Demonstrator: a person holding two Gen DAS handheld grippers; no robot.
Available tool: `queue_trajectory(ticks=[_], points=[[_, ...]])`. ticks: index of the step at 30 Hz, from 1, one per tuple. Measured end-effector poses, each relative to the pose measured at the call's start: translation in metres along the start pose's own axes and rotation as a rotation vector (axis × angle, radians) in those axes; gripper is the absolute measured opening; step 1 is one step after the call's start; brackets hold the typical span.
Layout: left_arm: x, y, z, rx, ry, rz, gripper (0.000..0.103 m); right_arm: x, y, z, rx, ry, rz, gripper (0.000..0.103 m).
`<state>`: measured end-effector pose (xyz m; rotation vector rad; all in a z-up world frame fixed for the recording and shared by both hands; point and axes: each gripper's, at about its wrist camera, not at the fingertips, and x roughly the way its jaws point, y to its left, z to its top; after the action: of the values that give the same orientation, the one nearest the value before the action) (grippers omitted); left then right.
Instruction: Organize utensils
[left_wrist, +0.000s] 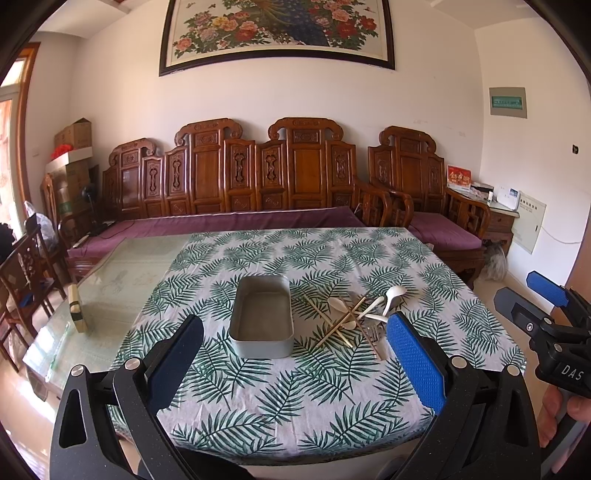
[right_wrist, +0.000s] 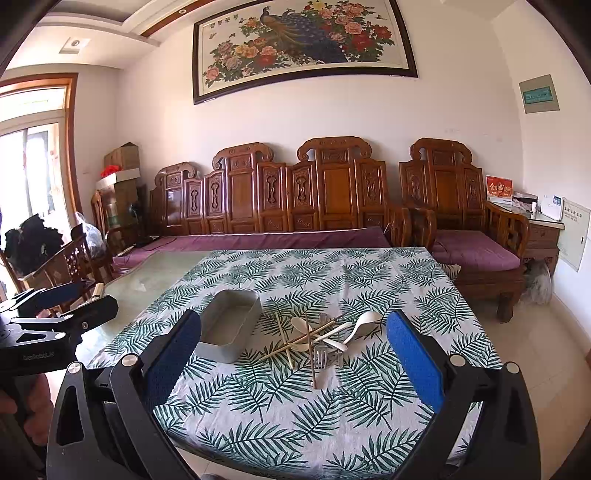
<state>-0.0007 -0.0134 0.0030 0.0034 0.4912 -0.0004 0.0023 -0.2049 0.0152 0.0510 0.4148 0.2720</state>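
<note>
A grey rectangular metal tin (left_wrist: 262, 319) stands open and empty on the leaf-print tablecloth (left_wrist: 280, 387); it also shows in the right wrist view (right_wrist: 229, 328). To its right lies a crossed pile of utensils (left_wrist: 360, 315): white spoons (left_wrist: 393, 293), wooden chopsticks (left_wrist: 334, 328) and metal forks (left_wrist: 375, 334). The pile shows in the right wrist view (right_wrist: 319, 338) too. My left gripper (left_wrist: 295, 332) is open and empty, held above the near table edge in front of the tin. My right gripper (right_wrist: 293, 332) is open and empty, facing the pile; it also shows in the left wrist view (left_wrist: 532, 291).
The cloth covers the right part of a glass-topped table (left_wrist: 110, 280). A small wooden block (left_wrist: 77, 308) lies on the bare glass at left. A carved wooden sofa (left_wrist: 258, 177) with purple cushions stands behind the table. A wooden chair (left_wrist: 26, 273) stands at the left.
</note>
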Motion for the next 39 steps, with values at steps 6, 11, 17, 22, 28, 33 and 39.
queue_trajectory(ticks=[6, 11, 17, 22, 28, 33, 39], points=[[-0.001, -0.001, 0.000, 0.001, 0.000, -0.001, 0.096, 0.000, -0.002, -0.001, 0.001, 0.000, 0.002, 0.100], [-0.002, -0.002, -0.001, 0.000, 0.001, -0.002, 0.096, 0.000, -0.001, -0.002, 0.002, 0.002, 0.002, 0.100], [-0.002, -0.003, -0.001, 0.000, 0.001, -0.002, 0.096, 0.000, -0.002, -0.002, 0.002, 0.000, 0.002, 0.100], [-0.001, -0.003, -0.001, 0.001, 0.002, -0.002, 0.096, 0.000, -0.003, -0.001, 0.003, 0.001, 0.002, 0.100], [-0.002, -0.008, -0.003, 0.003, 0.006, -0.004, 0.096, 0.000, -0.002, -0.001, 0.003, 0.000, 0.002, 0.100], [0.004, -0.010, -0.009, 0.002, 0.026, -0.009, 0.096, 0.003, -0.004, -0.004, 0.003, 0.009, 0.004, 0.100], [0.029, -0.003, -0.014, 0.008, 0.066, -0.035, 0.096, 0.017, -0.011, -0.014, -0.002, 0.027, 0.014, 0.100]])
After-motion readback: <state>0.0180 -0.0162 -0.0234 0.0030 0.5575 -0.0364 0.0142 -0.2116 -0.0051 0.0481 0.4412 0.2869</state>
